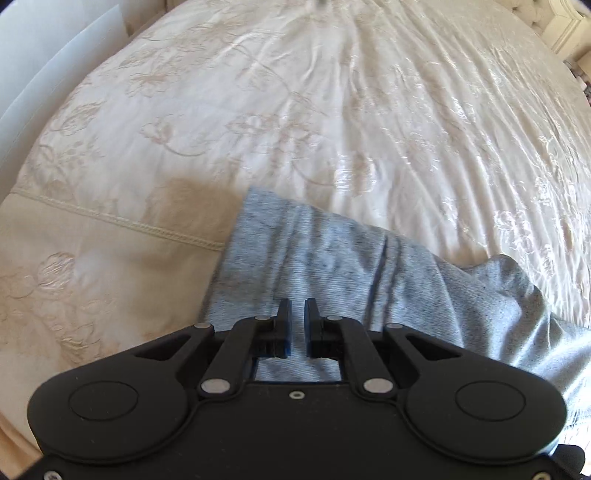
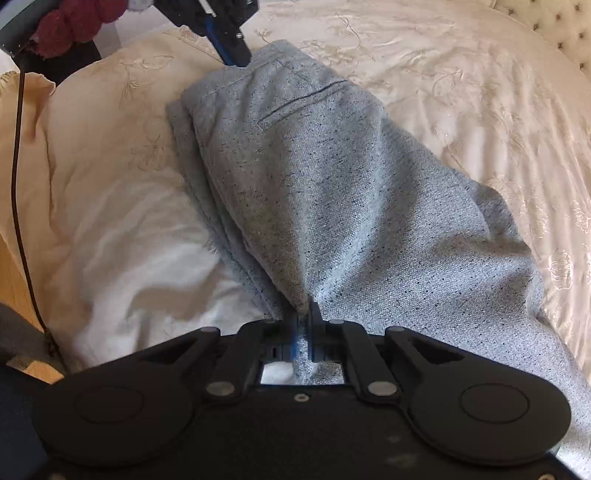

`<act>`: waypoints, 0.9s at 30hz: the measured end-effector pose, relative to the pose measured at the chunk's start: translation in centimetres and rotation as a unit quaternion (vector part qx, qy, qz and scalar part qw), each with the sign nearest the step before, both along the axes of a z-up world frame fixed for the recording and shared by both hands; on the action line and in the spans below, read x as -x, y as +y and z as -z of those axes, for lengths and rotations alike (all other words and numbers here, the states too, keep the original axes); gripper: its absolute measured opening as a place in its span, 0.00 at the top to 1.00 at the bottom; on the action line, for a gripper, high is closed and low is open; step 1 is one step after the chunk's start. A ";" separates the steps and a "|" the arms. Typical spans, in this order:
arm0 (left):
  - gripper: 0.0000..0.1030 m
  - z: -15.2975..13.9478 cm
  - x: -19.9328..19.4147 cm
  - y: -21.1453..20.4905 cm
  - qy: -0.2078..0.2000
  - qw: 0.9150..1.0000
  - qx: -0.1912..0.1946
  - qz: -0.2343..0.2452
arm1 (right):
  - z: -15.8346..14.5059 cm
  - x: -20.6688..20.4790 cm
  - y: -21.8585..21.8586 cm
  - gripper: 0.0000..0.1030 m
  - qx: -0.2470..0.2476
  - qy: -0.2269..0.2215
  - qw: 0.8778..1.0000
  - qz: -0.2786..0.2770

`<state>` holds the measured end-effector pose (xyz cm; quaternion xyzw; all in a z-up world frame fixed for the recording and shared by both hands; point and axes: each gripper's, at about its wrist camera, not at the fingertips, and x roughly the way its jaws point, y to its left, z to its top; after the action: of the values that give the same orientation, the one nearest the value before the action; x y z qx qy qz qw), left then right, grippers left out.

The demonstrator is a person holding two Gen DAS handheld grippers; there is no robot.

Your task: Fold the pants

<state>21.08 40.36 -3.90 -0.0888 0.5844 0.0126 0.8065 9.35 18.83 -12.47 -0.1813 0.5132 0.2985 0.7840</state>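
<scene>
Grey speckled pants (image 2: 332, 192) lie folded lengthwise on the cream bedspread (image 2: 461, 92), with a slit pocket facing up. My right gripper (image 2: 303, 314) is shut on a pinched fold of the pants at their near end. My left gripper (image 1: 297, 308) hovers just over the far end of the pants (image 1: 314, 258); its jaws stand a narrow gap apart with nothing between them. It also shows in the right wrist view (image 2: 232, 44), at the top edge of the pants.
The embroidered bedspread (image 1: 332, 110) covers the bed in all directions. A cream pillow (image 2: 110, 166) lies left of the pants. A tufted headboard (image 2: 554, 29) stands at the far right. A black cable (image 2: 18, 184) hangs at the left.
</scene>
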 end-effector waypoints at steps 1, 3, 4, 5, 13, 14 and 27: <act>0.87 0.8 -0.4 -0.7 0.008 1.000 0.003 0.007 | 0.0 -0.5 -0.2 0.93 -0.007 0.008 1.000 0.016; 0.87 2.7 -0.6 -1.9 0.029 0.999 0.005 0.022 | -0.1 -1.1 -0.7 0.93 -0.019 0.020 0.999 0.035; 0.87 3.9 -0.5 -2.2 0.044 0.999 -0.003 0.029 | -0.2 -1.3 -1.3 0.92 -0.029 0.028 0.998 0.043; 0.88 5.1 -0.2 -2.3 0.062 0.998 -0.015 0.030 | -0.3 -1.5 -1.6 0.91 -0.038 0.037 0.997 0.049; 0.89 6.5 3.2 0.3 0.065 0.998 0.027 0.001 | -5.4 -8.0 -9.3 0.74 -0.165 0.068 0.965 0.194; 0.89 6.6 3.3 0.5 0.065 0.997 0.028 0.001 | -5.5 -9.8 -10.0 0.74 -0.165 0.061 0.961 0.214; 0.89 6.3 3.8 -0.6 0.047 0.999 0.016 0.004 | 2.2 -24.4 -10.3 0.68 -0.114 0.124 0.961 0.219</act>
<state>17.25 39.81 -10.15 -0.0989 0.6219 0.0046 0.7768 33.74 8.56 -14.65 0.0643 0.5960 0.1962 0.7760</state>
